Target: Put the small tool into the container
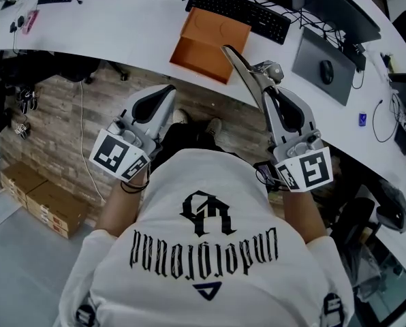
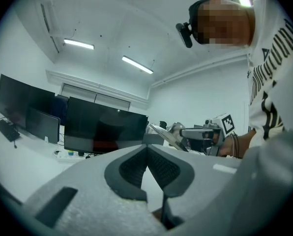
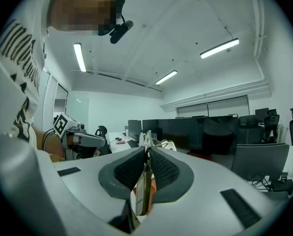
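My right gripper (image 1: pixel 266 87) is shut on a small silvery metal tool (image 1: pixel 239 67) that sticks out ahead of the jaws, up and to the left. The tool's tip hangs near the front right corner of an open orange box (image 1: pixel 206 39) on the white desk (image 1: pixel 121 26). In the right gripper view the thin tool (image 3: pixel 145 186) runs edge-on between the dark pads, with the right gripper (image 3: pixel 147 149) closed round it. My left gripper (image 1: pixel 167 91) is held lower left over the floor, jaws shut and empty; its pads meet in the left gripper view (image 2: pixel 147 148).
A black keyboard (image 1: pixel 240 9) lies behind the box, and a grey pad with a mouse (image 1: pixel 326 70) lies to the right. Cardboard boxes (image 1: pixel 43 199) sit on the floor at left. An office chair (image 1: pixel 383 210) stands at right. Dark monitors (image 2: pixel 104 127) line the desk.
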